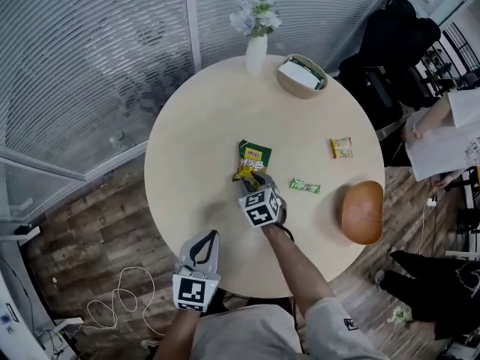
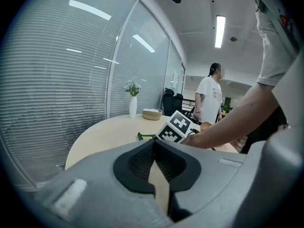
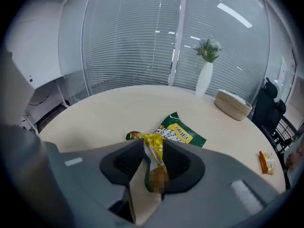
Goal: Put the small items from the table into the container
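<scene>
Early going: the right gripper's (image 1: 255, 181) jaws are opening around the yellow wrapper (image 3: 151, 145), the left gripper (image 1: 212, 236) sits closed and empty at seven o'clock, and the green packet (image 1: 255, 154), orange packet (image 1: 341, 147) and green candy (image 1: 305, 187) lie waiting.

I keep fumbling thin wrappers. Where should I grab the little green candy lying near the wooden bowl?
Pinch the green candy across its narrow middle, coming from above. It lies flat, long and thin, apart from the wooden bowl, so both long sides look free.
</scene>
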`<state>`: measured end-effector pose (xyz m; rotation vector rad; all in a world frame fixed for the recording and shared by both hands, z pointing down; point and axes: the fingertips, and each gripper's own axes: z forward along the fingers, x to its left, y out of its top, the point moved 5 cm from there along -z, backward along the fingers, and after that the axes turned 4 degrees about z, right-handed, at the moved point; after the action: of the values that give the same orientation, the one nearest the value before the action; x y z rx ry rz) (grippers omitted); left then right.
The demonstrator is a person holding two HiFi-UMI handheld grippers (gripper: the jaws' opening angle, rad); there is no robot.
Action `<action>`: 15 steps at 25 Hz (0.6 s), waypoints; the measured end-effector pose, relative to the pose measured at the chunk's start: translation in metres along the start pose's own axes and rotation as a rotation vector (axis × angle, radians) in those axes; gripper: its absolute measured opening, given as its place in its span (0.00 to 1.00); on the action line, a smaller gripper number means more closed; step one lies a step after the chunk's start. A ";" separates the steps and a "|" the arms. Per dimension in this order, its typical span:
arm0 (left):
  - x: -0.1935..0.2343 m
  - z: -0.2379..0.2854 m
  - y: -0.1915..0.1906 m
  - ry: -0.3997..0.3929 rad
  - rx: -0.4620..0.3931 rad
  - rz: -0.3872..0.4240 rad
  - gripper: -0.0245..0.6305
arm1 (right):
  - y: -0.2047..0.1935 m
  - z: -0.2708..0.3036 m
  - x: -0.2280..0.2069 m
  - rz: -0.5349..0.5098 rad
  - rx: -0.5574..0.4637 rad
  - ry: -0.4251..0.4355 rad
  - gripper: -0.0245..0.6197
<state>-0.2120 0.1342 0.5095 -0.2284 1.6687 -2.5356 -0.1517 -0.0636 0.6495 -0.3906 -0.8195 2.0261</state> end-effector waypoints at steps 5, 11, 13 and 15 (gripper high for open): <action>0.011 0.000 -0.003 0.020 0.011 -0.014 0.03 | -0.007 0.011 0.001 0.005 0.061 0.024 0.19; 0.015 -0.002 -0.003 0.020 0.015 -0.013 0.03 | -0.007 0.001 0.005 -0.012 0.046 0.033 0.08; 0.015 0.000 -0.002 0.014 0.015 -0.009 0.03 | -0.004 -0.006 0.004 -0.017 0.022 0.033 0.06; 0.012 0.003 -0.001 0.005 0.015 -0.005 0.03 | 0.000 -0.014 0.003 -0.025 -0.006 0.033 0.05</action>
<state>-0.2236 0.1297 0.5125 -0.2256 1.6519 -2.5536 -0.1455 -0.0558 0.6387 -0.4142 -0.8066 1.9889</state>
